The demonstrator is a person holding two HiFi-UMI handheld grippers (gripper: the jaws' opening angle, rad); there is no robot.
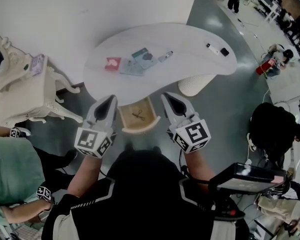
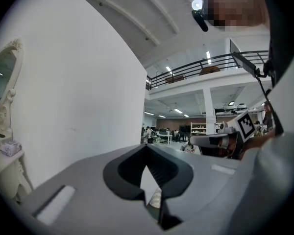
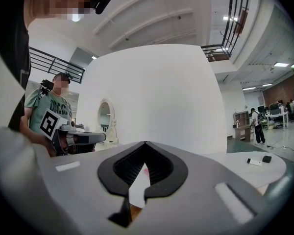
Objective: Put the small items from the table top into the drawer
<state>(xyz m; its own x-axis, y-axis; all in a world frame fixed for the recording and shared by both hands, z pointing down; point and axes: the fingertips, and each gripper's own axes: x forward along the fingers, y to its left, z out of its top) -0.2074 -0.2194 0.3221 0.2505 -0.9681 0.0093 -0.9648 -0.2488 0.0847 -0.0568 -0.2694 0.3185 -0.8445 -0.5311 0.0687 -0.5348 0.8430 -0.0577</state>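
On the white curved table [image 1: 190,64] lie a red item [image 1: 112,63], two teal-grey packets [image 1: 132,67] [image 1: 144,56] and a small pale item [image 1: 165,56]. At its right end lie a white stick [image 1: 212,48] and a black piece [image 1: 224,51]. Under the near edge a wooden drawer [image 1: 126,120] stands pulled out with a small dark item [image 1: 138,115] inside. My left gripper [image 1: 111,99] and right gripper [image 1: 168,96] hover on either side of the drawer. Both are shut with nothing held. The white stick [image 3: 254,162] and black piece [image 3: 267,158] show in the right gripper view.
A white dresser [image 1: 25,91] with an oval mirror stands at the left, by a person in green [image 1: 10,169]. The table's ribbed pedestal [image 1: 195,84] is right of the drawer. A person in black [image 1: 272,129] and a screen [image 1: 250,176] are at the right.
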